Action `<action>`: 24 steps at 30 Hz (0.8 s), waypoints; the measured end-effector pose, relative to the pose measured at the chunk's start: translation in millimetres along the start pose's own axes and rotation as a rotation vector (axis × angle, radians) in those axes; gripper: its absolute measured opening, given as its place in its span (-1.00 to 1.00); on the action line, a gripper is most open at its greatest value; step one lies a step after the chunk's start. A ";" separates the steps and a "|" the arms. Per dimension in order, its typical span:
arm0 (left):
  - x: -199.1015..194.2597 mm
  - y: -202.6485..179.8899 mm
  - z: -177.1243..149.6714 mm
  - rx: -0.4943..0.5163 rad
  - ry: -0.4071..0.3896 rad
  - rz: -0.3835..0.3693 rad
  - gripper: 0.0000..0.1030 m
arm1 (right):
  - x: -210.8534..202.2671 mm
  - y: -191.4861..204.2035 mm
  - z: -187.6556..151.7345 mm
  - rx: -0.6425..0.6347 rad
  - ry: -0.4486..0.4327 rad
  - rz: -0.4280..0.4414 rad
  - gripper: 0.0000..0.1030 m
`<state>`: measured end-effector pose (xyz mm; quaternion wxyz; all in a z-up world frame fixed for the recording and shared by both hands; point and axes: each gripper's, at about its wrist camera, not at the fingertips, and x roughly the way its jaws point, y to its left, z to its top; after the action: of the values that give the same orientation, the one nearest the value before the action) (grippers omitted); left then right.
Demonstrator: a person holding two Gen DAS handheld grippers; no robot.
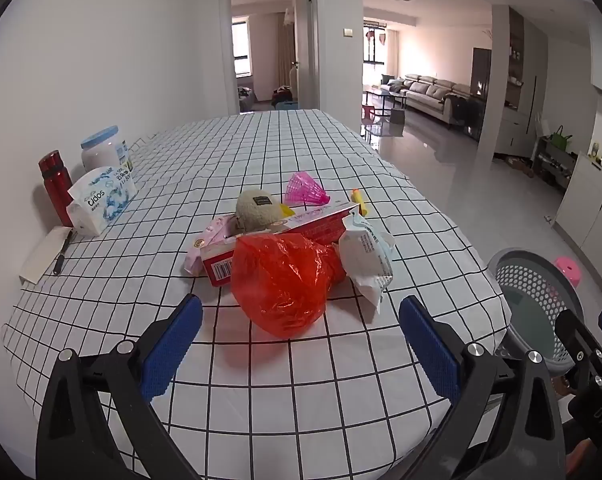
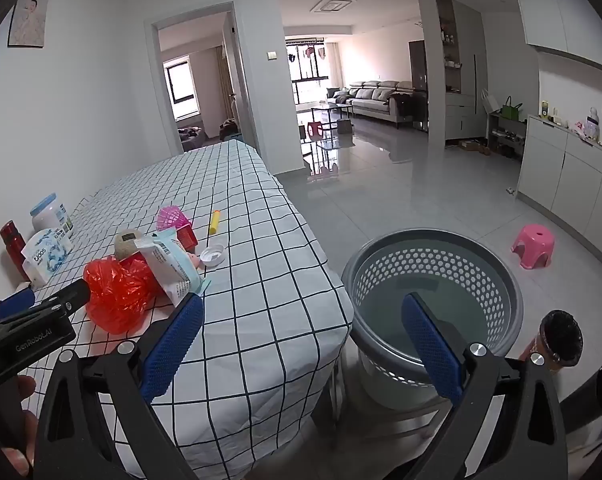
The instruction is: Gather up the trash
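A crumpled red plastic bag [image 1: 285,284] lies on the checked tablecloth [image 1: 261,152], at the front of a trash pile: a red carton [image 1: 277,236], a white wrapper [image 1: 367,260], a pink packet [image 1: 205,240] and a beige fuzzy lump [image 1: 257,210]. My left gripper [image 1: 301,344] is open and empty, just short of the bag. My right gripper [image 2: 303,348] is open and empty, over the table's corner beside a grey perforated bin [image 2: 433,296] on the floor. The bag [image 2: 117,292] and wrapper [image 2: 169,268] show at left in the right wrist view.
A pink shuttlecock [image 1: 305,190], a yellow tube [image 2: 214,222] and a white lid [image 2: 212,255] lie behind the pile. A red bottle [image 1: 55,184], white jar [image 1: 103,150] and wipes pack [image 1: 99,200] stand by the wall. A pink stool [image 2: 533,246] stands on the floor.
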<state>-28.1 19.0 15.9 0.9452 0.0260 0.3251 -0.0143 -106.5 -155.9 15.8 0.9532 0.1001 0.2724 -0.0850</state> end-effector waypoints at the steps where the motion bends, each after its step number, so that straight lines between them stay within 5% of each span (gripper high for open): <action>1: -0.3 0.0 -0.1 0.001 -0.001 0.000 0.88 | 0.1 0.0 0.1 0.000 0.001 0.000 0.84; 24: 5.6 -6.0 1.6 0.014 0.009 0.005 0.88 | 5.1 -0.2 0.1 -0.007 0.012 0.016 0.84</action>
<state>-23.0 12.9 13.5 0.9436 0.0336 0.3290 -0.0141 -102.2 -156.7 13.1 0.9526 0.0993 0.2774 -0.0757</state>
